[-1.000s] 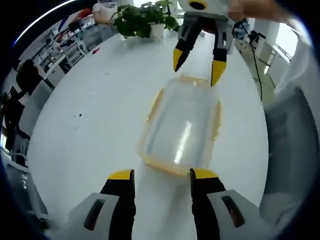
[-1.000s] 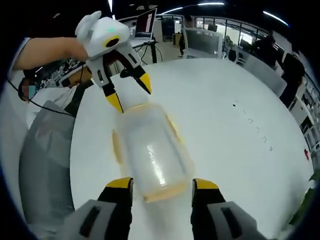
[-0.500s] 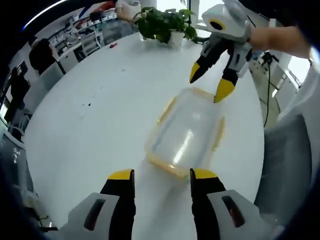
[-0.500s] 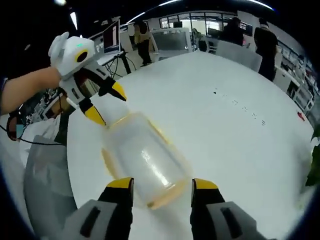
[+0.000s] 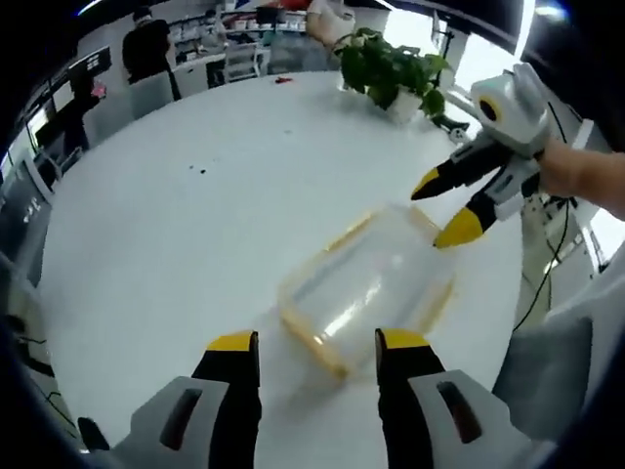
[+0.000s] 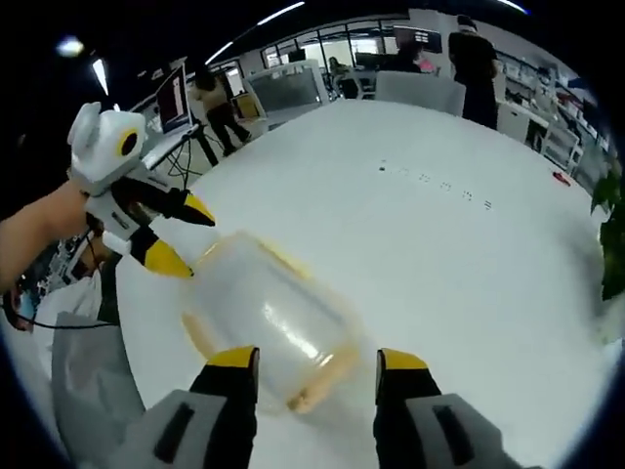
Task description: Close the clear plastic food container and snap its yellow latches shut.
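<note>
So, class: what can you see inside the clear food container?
Nothing visible inside the clear food container; the white table shows through it. Glare on the plastic blurs part of the interior.

office | desks [image 6: 293,83], monitor [image 6: 174,98], shelves [image 5: 220,34], potted plant [image 5: 391,73]

Clear container [image 5: 369,289] with yellow latches [image 5: 311,340]; white table [image 5: 195,215]; left gripper [image 5: 317,344] and right gripper [image 6: 317,356] black with yellow tips, grey bodies; green plant [image 5: 389,66] in white pot [image 5: 402,107].
</note>
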Demonstrator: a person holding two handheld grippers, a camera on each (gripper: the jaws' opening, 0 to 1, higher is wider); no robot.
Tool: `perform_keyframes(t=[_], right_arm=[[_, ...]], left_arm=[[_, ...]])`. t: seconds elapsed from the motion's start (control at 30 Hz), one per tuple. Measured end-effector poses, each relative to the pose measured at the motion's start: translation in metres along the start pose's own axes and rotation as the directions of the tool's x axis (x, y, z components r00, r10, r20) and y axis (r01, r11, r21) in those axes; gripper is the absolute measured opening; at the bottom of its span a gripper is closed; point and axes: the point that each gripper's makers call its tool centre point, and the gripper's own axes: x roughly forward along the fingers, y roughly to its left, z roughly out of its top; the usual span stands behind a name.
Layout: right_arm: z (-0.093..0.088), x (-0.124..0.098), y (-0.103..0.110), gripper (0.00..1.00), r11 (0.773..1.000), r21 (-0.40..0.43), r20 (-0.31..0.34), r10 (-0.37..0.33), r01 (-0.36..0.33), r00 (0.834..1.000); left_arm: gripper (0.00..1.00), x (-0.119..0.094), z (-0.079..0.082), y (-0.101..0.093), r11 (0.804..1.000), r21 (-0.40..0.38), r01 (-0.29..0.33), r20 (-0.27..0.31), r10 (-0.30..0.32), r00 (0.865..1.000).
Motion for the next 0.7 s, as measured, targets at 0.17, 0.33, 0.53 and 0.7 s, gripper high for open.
perform_keyframes(t=[0.17,0.33,0.53,0.7], right_arm=[[-0.008,0.003,0.001,0.48,0.998,0.059,-0.016,0.007,-0.007,1.000],[-0.017,0.007,0.002,0.48,0.997,0.078,-0.036,0.017,-0.014,0.999],[-0.017,0.010,0.006,0.46,0.990,0.133,-0.016,0.043,-0.041,0.999],[-0.017,0.012,0.008,0.45,0.989,0.137,-0.026,0.054,-0.050,0.998]], left_arm=[[0.45,0.007,-0.010,-0.008,0.996,-0.086,0.038,0.006,-0.037,0.999],[0.43,0.011,-0.013,-0.012,0.982,-0.176,0.075,0.028,-0.071,0.997],[0.41,0.011,-0.014,-0.014,0.981,-0.179,0.079,0.029,-0.075,0.997],[0.40,0.012,-0.012,-0.017,0.982,-0.166,0.088,0.039,-0.083,0.996]])
